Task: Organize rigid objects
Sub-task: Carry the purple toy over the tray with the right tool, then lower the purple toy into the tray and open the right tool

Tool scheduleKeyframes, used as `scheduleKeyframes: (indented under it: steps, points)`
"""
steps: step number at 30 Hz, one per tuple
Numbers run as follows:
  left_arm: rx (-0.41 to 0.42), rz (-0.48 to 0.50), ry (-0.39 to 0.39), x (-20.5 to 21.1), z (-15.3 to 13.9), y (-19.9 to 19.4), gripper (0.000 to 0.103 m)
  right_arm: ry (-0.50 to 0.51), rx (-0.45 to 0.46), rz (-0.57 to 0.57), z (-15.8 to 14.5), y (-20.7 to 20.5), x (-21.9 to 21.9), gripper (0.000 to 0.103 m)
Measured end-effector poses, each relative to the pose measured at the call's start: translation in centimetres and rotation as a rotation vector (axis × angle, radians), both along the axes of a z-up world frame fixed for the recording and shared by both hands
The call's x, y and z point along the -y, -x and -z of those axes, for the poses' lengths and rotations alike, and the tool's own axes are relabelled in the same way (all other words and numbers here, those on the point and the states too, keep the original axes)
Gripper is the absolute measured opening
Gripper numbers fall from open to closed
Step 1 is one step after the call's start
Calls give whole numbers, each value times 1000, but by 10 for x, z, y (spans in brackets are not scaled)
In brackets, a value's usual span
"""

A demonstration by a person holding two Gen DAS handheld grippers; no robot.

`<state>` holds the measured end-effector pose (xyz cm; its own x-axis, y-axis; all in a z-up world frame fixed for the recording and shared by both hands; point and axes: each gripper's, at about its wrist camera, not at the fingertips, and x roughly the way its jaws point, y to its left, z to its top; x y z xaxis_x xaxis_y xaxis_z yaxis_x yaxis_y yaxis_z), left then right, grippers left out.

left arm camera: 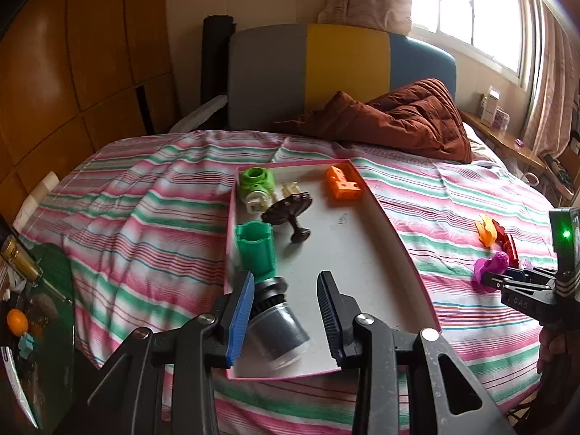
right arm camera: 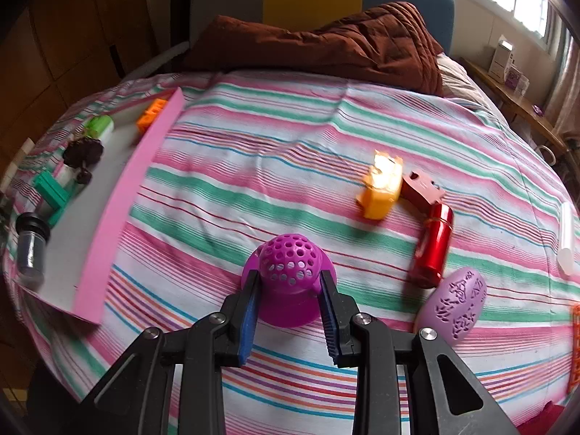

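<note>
A pink-rimmed white tray [left arm camera: 366, 253] lies on the striped bed. In it lie a dark jar with a black cap [left arm camera: 277, 320], a teal block [left arm camera: 255, 250], a light green part [left arm camera: 255, 181], a dark brown piece [left arm camera: 288, 210] and an orange block [left arm camera: 342, 183]. My left gripper [left arm camera: 286, 311] is open over the tray's near end, with the jar lying between its fingers. My right gripper [right arm camera: 290, 311] is shut on a magenta perforated dome piece [right arm camera: 290, 272] on the bed; it also shows in the left wrist view [left arm camera: 491, 268].
On the bed beyond lie an orange piece [right arm camera: 382, 190], a dark red block [right arm camera: 422, 186], a red cylinder [right arm camera: 433, 244], a lilac patterned oval [right arm camera: 455, 304] and a white tube [right arm camera: 566, 239]. A brown quilt [right arm camera: 326, 43] lies by the headboard. A glass side table [left arm camera: 40, 311] stands at left.
</note>
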<state>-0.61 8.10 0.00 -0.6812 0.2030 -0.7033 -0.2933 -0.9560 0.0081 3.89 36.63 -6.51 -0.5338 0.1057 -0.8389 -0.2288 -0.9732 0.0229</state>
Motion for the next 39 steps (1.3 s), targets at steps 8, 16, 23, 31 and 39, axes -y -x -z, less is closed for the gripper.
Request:
scheduleKeyframes:
  steps: [8, 16, 23, 31, 39]
  points:
    - [12, -42, -20, 21, 3, 4, 36, 33, -74, -108, -31, 28, 54, 31]
    - [19, -81, -31, 39, 5, 9, 36, 36, -106, -242, -51, 72, 116, 31]
    - [24, -103, -38, 48, 7, 12, 36, 13, -63, -286, -41, 119, 143, 31]
    - [33, -122, -40, 55, 11, 16, 36, -28, 32, -252, -3, 154, 148, 32]
    - [35, -131, -36, 57, 12, 17, 36, -26, 39, -228, 7, 155, 143, 32]
